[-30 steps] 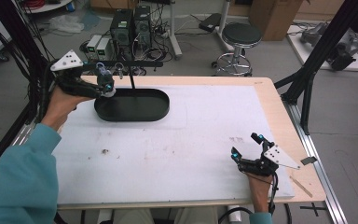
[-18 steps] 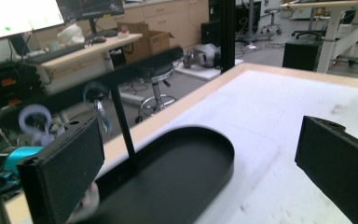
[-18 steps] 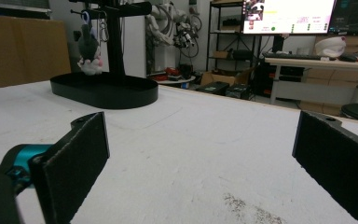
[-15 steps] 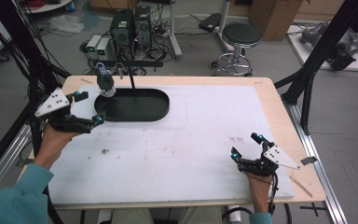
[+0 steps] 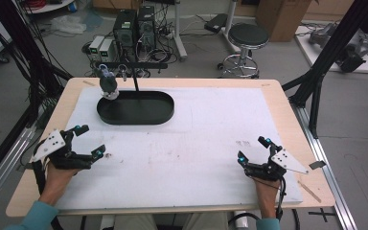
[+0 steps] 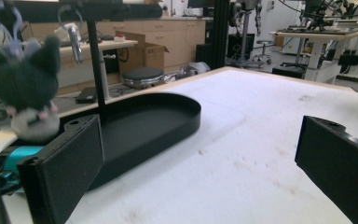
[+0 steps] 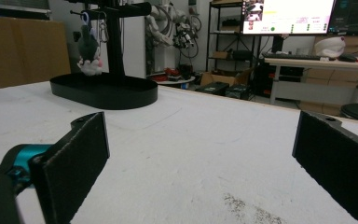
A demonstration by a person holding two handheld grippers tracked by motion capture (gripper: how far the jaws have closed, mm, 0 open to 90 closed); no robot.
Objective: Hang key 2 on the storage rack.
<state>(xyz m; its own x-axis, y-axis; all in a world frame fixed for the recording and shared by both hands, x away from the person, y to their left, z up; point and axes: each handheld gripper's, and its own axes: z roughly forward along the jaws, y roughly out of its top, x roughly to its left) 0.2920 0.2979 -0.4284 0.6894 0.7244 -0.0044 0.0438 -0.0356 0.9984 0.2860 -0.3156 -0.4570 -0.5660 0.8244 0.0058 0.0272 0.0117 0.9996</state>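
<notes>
At the lower edge of the high view, the right tongs [image 5: 253, 151] rest on the white mat at the lower right, jaws spread wide with nothing between them. At the lower left, the left tongs [image 5: 89, 141] lie on the desk [image 5: 278, 96] the same way, wide open and empty, well apart from the black oval tray [image 5: 136, 115] farther up. Toward the upper left, a dark plush toy [image 5: 108, 84] hangs from the crossbar of the black stand [image 5: 135, 79], just over the tray's left end. In the left gripper view the plush toy sits at the upper left, beside a metal clip on the bar.
</notes>
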